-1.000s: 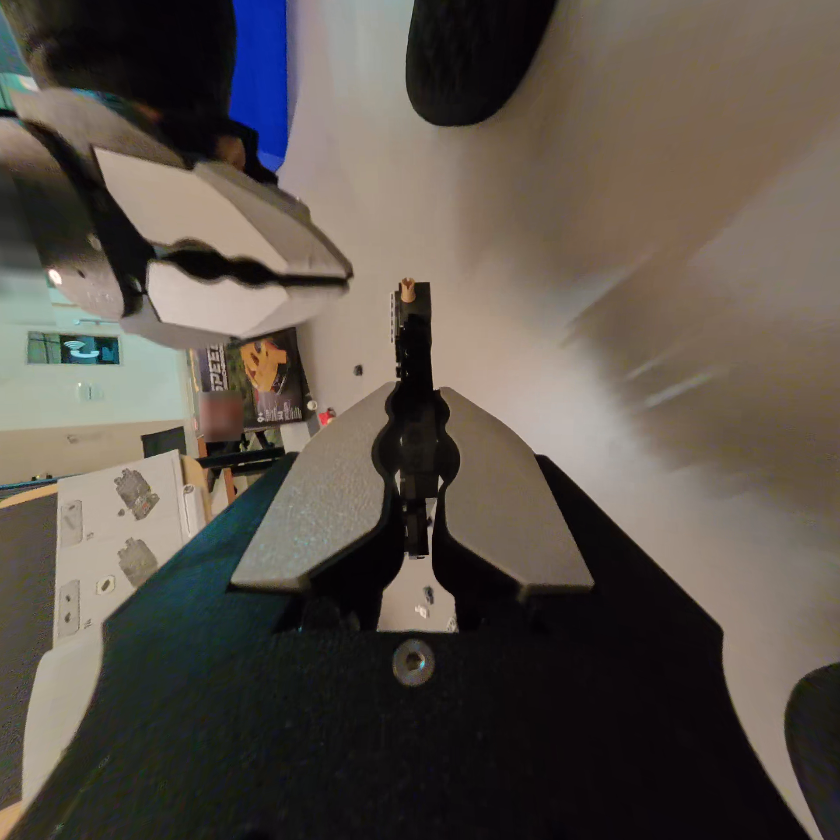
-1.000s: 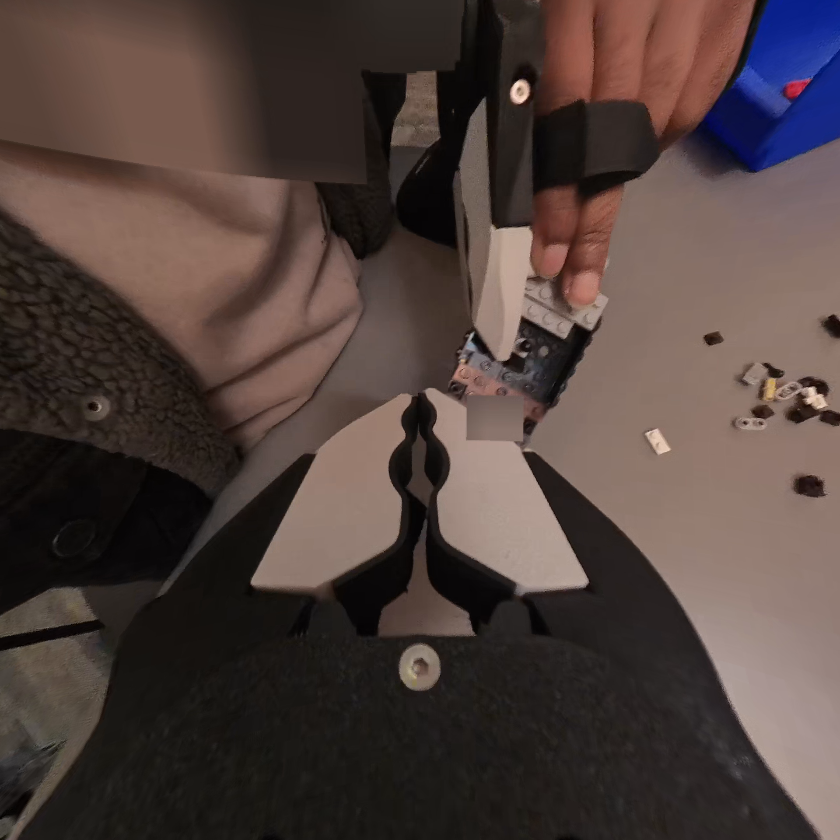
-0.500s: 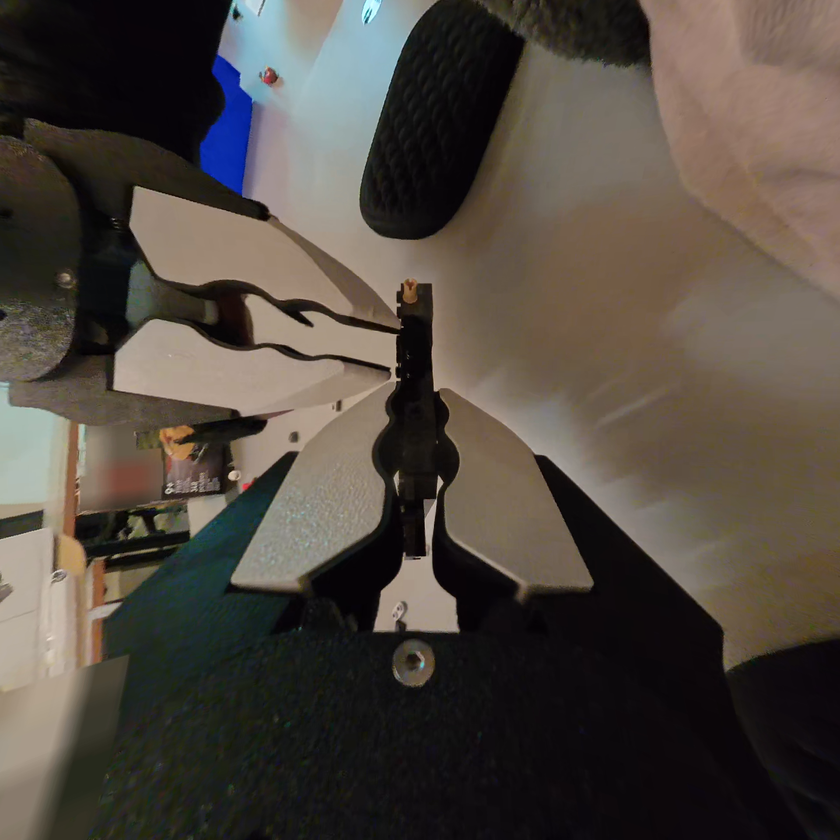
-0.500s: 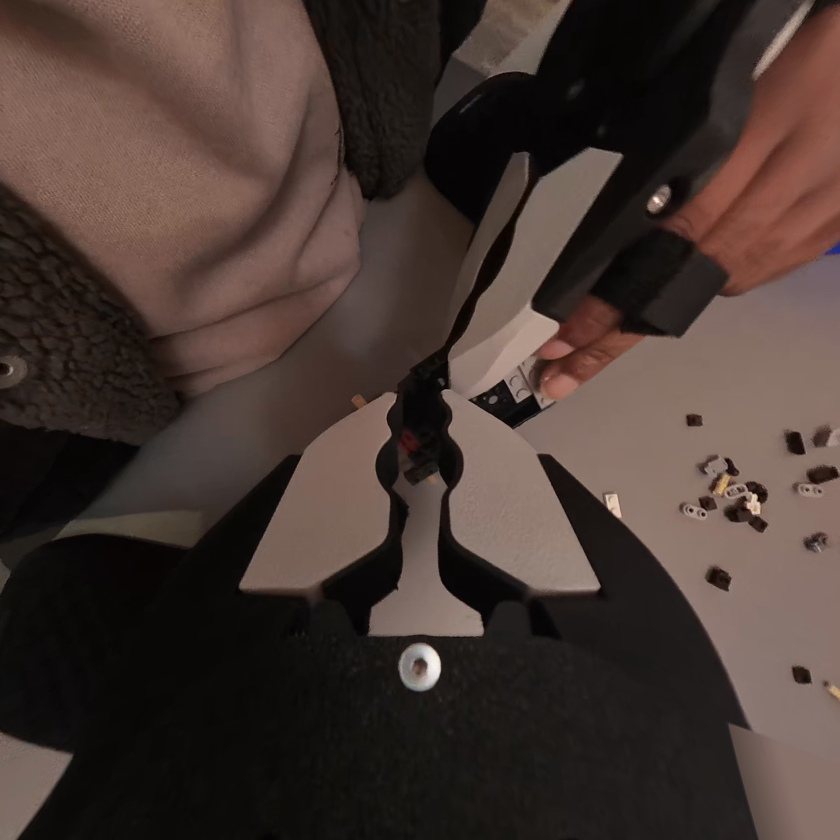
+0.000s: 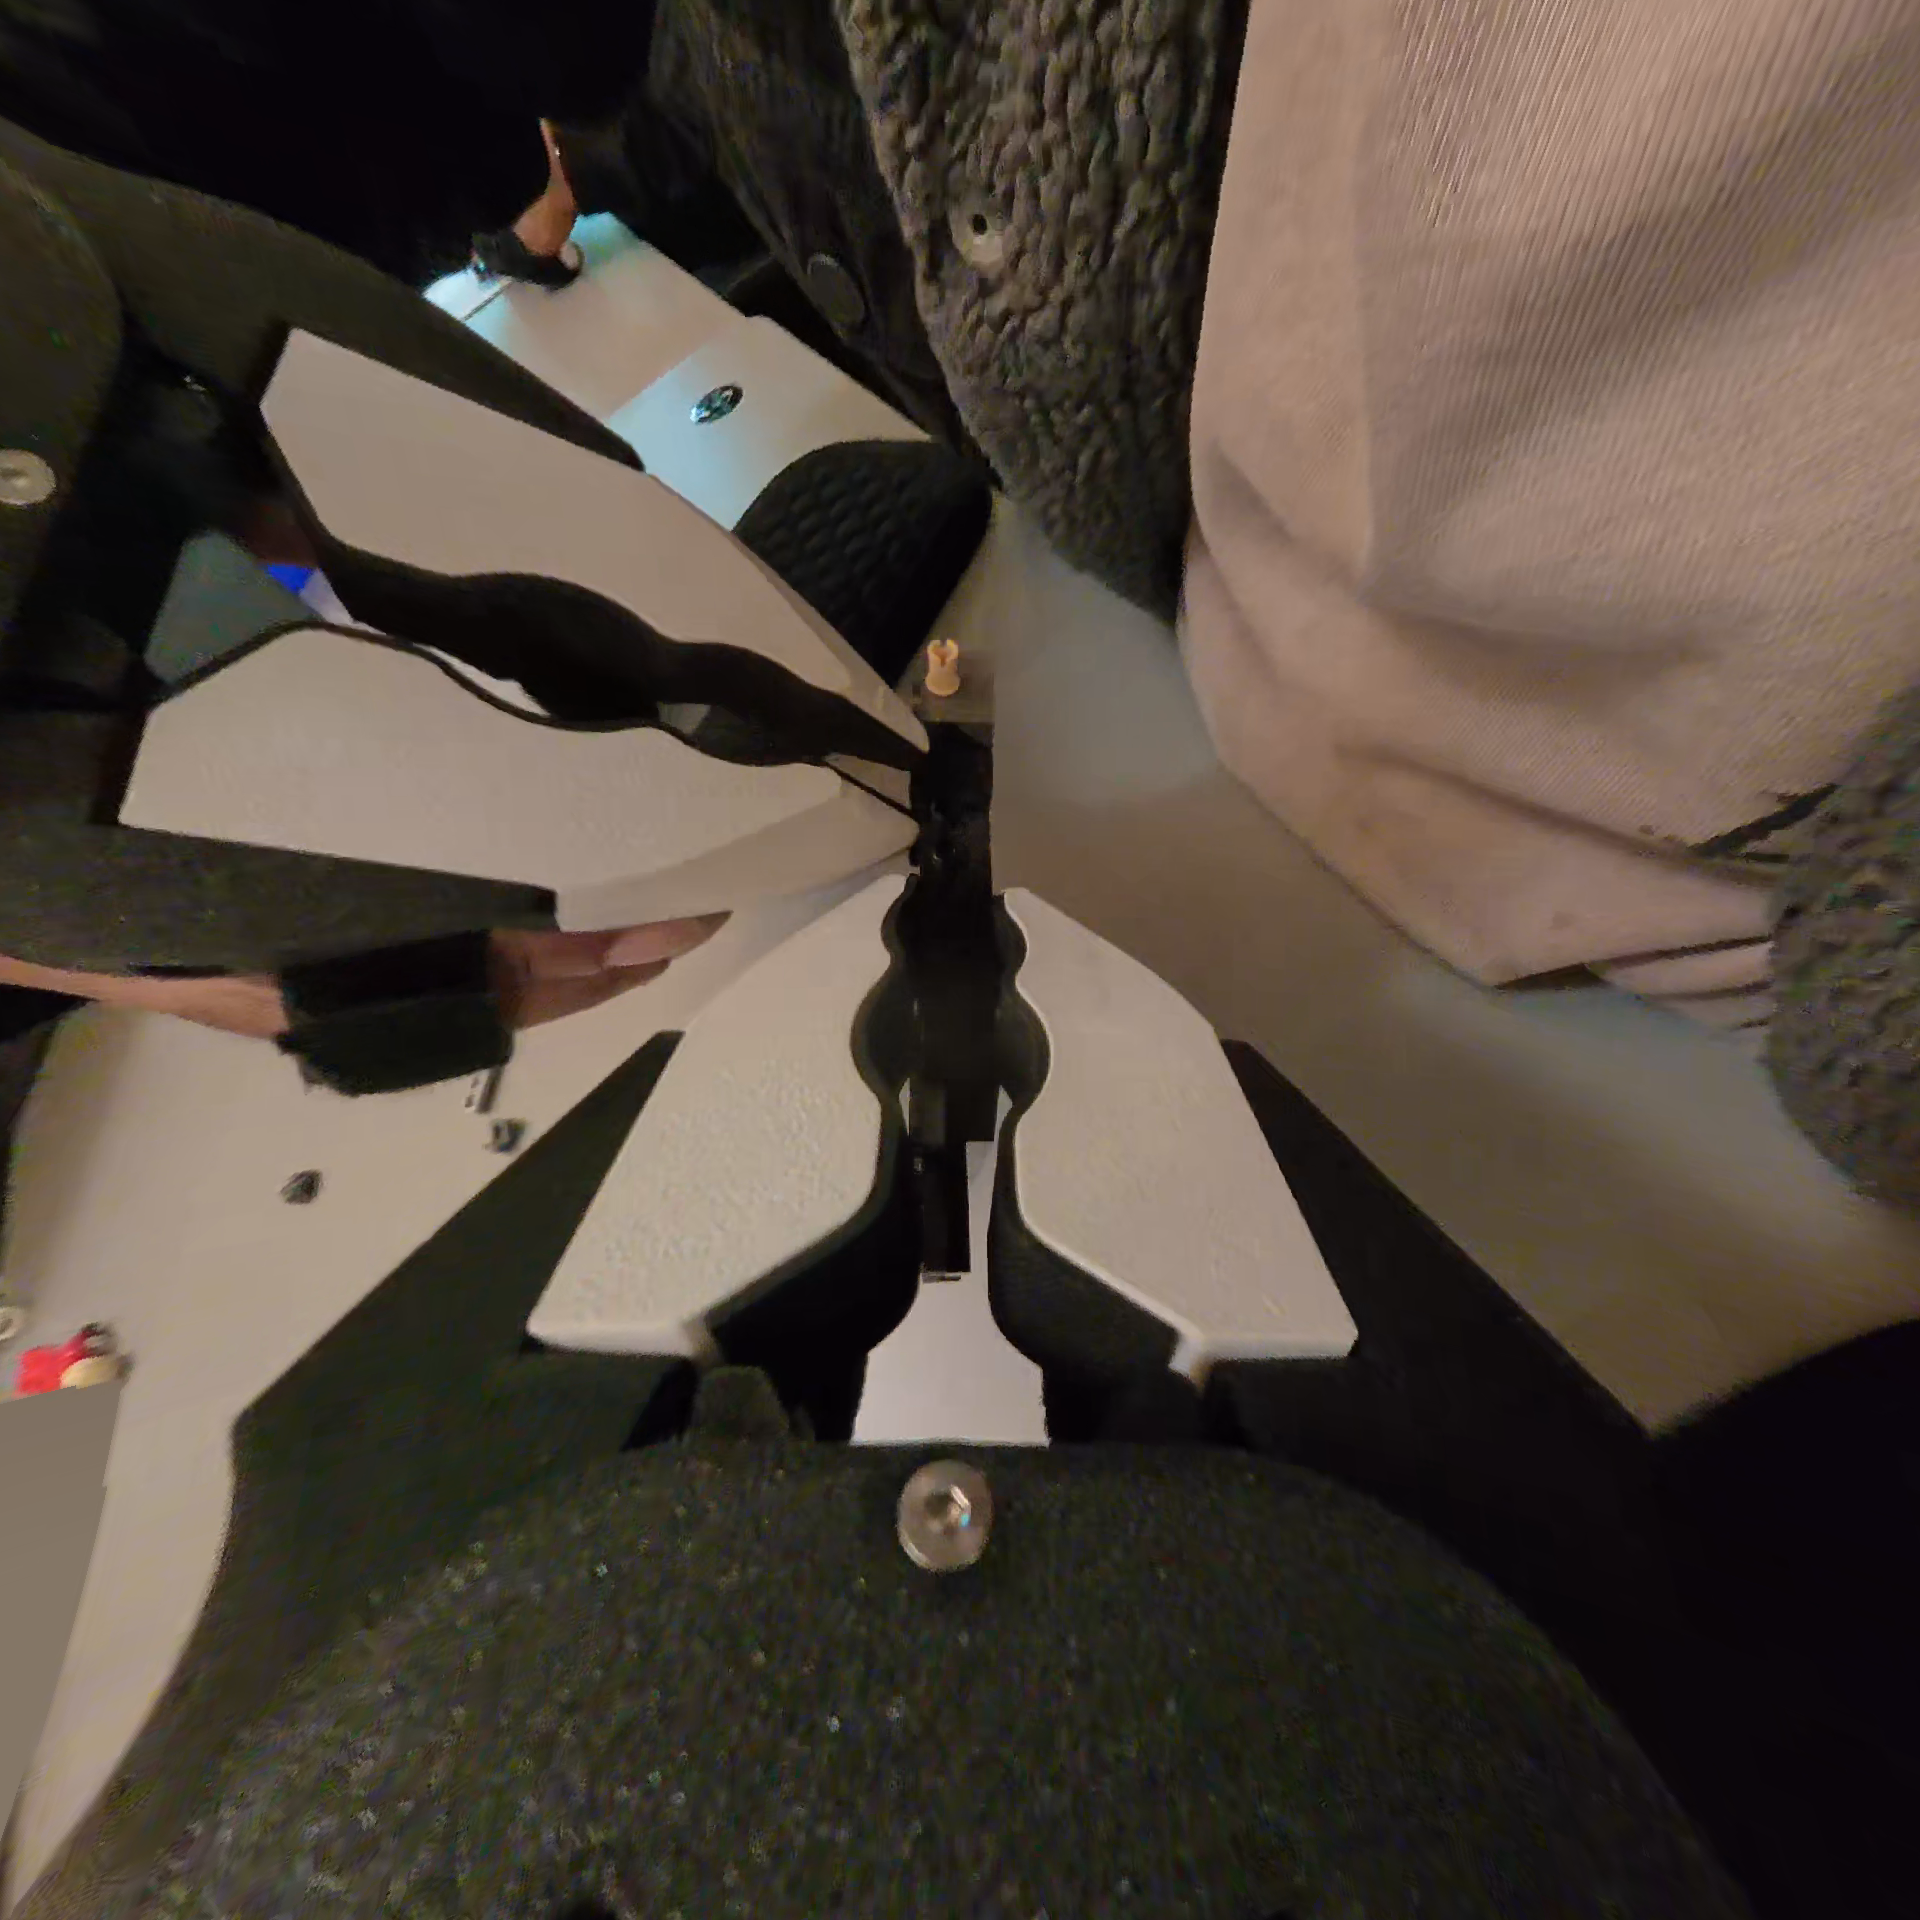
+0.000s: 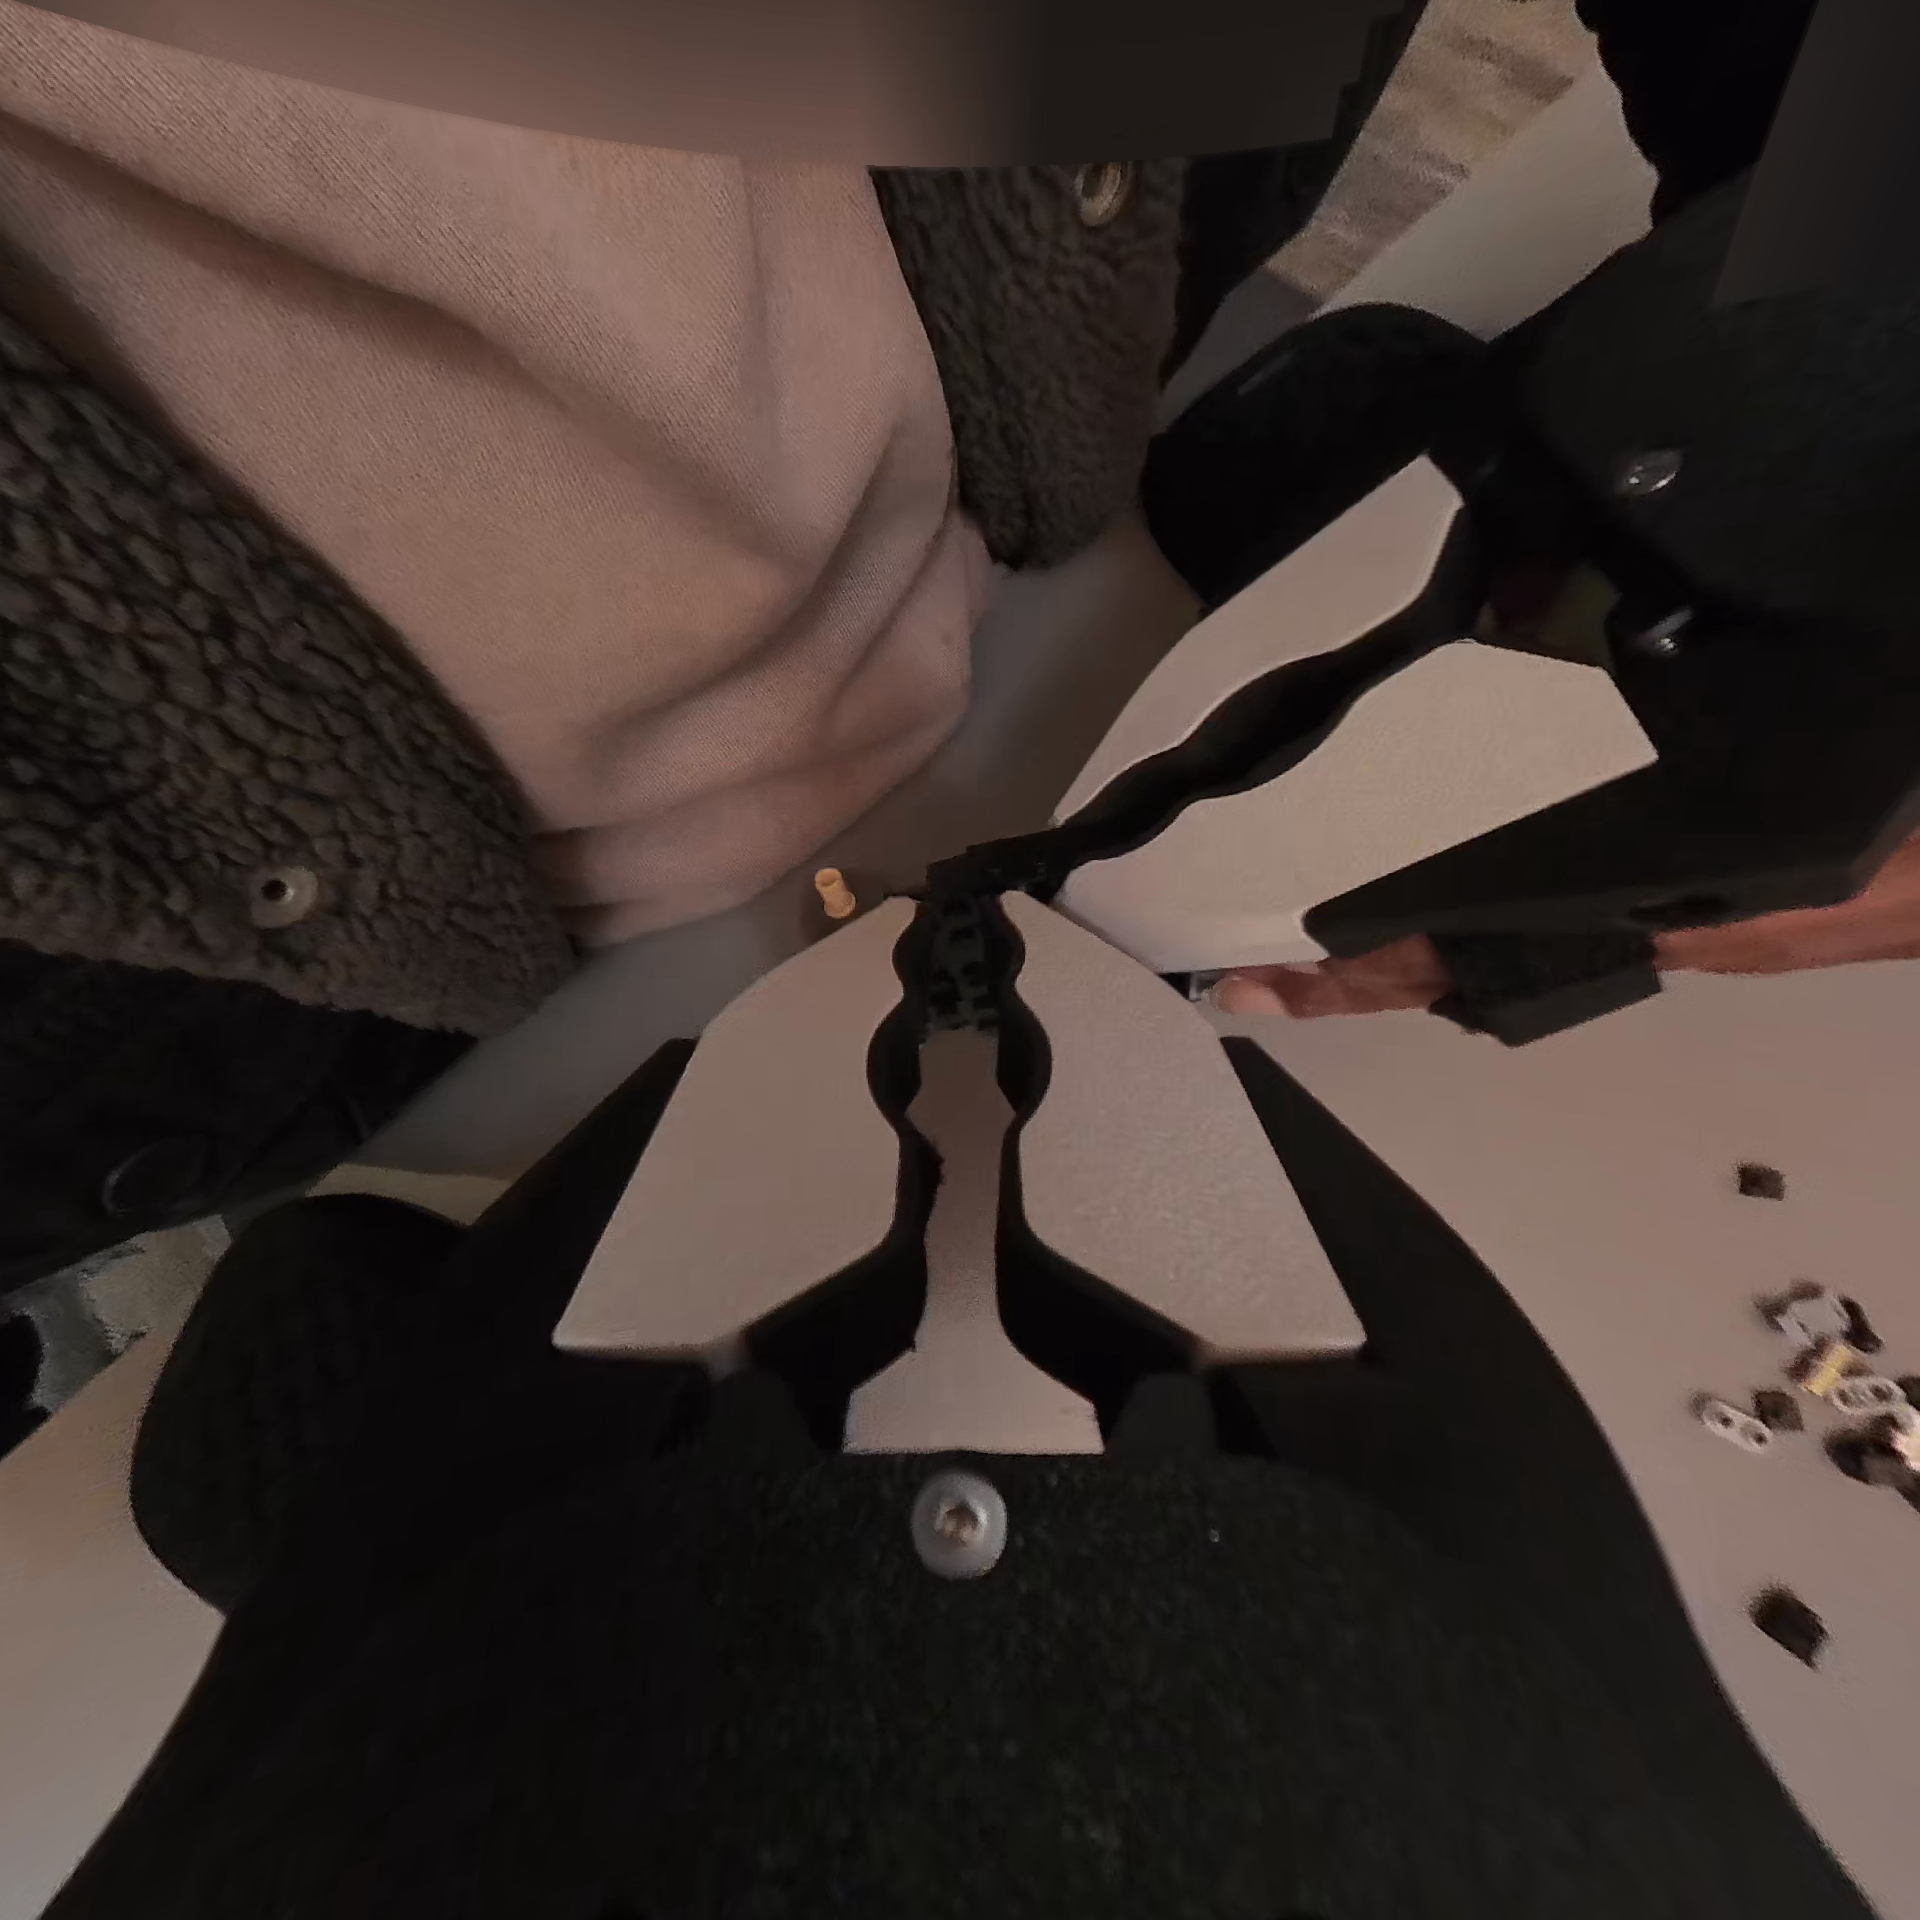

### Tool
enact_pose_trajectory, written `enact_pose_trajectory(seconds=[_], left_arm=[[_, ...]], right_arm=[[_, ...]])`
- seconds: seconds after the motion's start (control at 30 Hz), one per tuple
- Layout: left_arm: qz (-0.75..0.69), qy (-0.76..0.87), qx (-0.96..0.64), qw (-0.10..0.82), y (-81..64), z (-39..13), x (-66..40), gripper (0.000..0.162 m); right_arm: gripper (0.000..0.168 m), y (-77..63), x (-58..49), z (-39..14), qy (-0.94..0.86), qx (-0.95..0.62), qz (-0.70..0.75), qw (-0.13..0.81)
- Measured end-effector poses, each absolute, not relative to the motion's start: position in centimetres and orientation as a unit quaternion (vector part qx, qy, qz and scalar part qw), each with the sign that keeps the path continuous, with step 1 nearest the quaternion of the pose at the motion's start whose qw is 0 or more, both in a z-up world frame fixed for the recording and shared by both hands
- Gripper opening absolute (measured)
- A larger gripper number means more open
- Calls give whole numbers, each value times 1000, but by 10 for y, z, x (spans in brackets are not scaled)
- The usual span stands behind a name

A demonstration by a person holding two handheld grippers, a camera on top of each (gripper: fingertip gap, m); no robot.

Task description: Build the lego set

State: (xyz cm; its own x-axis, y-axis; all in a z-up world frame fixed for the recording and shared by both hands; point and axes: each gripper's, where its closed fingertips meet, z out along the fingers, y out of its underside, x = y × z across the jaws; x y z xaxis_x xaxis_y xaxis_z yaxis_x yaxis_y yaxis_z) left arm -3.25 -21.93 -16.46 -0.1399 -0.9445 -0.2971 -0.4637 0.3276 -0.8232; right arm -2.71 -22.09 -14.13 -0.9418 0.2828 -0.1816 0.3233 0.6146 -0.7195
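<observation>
**Two grippers pinch one black lego piece**

In the left wrist view, a red bit (image 5: pixel 47 1369) lies at the far left on the grey table (image 5: pixel 1351 1039). A few small dark bits (image 5: pixel 301 1187) lie near it. Above them the right gripper (image 5: pixel 914 790) reaches in from the left side, and its tips touch the black lego piece (image 5: pixel 951 997). A fingertip (image 5: pixel 644 945) shows just under it. In the middle, the left gripper (image 5: pixel 951 904) is closed tight on the black lego piece, which stands up between its fingers. A small tan peg (image 5: pixel 941 665) sticks out of the top end of the piece. To the right is a person's pale shirt (image 5: pixel 1558 520) and a fuzzy grey jacket (image 5: pixel 997 208).

In the right wrist view, the tan peg (image 6: pixel 833 891) shows left of the middle. The right gripper (image 6: pixel 958 914) is almost closed and pinches the black lego piece (image 6: pixel 961 961) near its tips. The left gripper (image 6: pixel 1049 847) comes in from the right and grips the same piece. Far right, loose lego bits (image 6: pixel 1839 1392) lie on the table (image 6: pixel 1455 1143).
</observation>
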Motion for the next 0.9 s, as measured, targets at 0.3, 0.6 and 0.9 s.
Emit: enact_pose_trajectory(seconds=[0.3, 0.6, 0.9], left_arm=[[-360, 677, -502, 400, -228, -159, -29, 11], [-385, 662, -511, 391, -231, -164, -30, 11], [-358, 655, -523, 412, -218, -169, -37, 11]], right_arm=[[8, -229, -24, -140, 867, 161, -463, 88], [6, -228, -23, -143, 849, 155, -498, 82], [0, -203, -33, -146, 819, 216, -531, 24]])
